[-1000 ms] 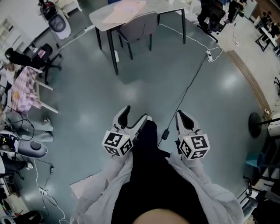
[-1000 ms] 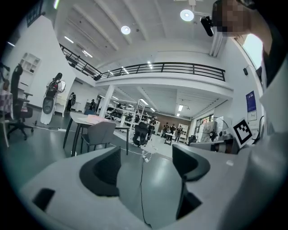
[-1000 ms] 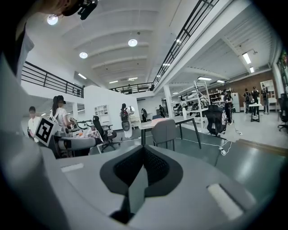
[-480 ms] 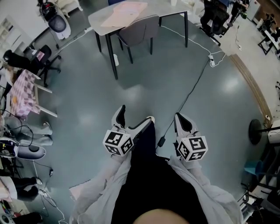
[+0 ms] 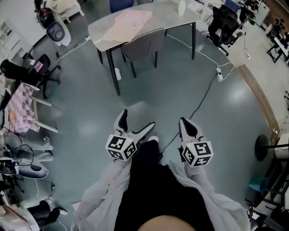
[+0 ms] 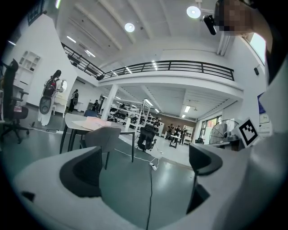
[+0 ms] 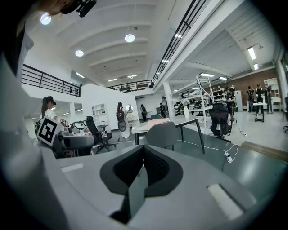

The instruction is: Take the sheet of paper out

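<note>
A pale pink sheet [image 5: 131, 20] lies on a grey table [image 5: 101, 36] far ahead, with a grey chair [image 5: 144, 41] tucked under its near side. My left gripper [image 5: 137, 119] is held over the floor well short of the table. Its jaws are opening wide and nothing is between them. My right gripper [image 5: 184, 122] is beside it, shut on nothing. In the left gripper view the left gripper [image 6: 144, 166] frames the table [image 6: 74, 120] and the pink sheet [image 6: 96, 123]. In the right gripper view the right gripper [image 7: 144, 166] points at the chair [image 7: 162, 134] and the pink sheet [image 7: 157, 121].
A black cable [image 5: 201, 101] runs across the glossy floor to a power strip [image 5: 219, 74]. A black office chair [image 5: 224, 22] stands at the back right. A chequered cloth [image 5: 20, 106] and more chairs are at the left. A white bottle [image 5: 182, 7] stands on the table.
The table and chair have come nearer in the head view as both grippers travel forward. The left jaws have spread wider apart. The right jaws stay shut.
</note>
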A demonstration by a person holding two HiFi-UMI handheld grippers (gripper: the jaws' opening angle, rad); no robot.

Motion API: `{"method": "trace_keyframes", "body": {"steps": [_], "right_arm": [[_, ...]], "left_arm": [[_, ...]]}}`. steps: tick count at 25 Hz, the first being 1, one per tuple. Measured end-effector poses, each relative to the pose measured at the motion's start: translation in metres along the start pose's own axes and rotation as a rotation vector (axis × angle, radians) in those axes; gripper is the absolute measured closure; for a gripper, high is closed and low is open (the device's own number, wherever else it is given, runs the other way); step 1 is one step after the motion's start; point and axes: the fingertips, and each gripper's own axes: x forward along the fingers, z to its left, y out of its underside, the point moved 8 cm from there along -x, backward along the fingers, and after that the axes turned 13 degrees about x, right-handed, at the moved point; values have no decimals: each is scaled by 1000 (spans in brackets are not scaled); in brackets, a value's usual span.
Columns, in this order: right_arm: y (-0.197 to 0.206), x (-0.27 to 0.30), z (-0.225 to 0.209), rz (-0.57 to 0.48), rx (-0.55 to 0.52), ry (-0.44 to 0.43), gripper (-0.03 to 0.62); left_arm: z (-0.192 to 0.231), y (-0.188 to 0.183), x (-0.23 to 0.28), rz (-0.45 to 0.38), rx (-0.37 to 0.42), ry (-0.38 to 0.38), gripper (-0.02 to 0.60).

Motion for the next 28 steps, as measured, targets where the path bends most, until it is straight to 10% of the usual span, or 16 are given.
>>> {"method": "trace_keyframes", "body": {"steps": [14,28], "right_arm": [[-58,157,-25,-7,-17,-9,586],[-60,174,-17,21,-20,25,586]], "left_arm": [[114,-24,107,-21,9,18,-20],[136,-17,112,3,-28,42,-20]]}}
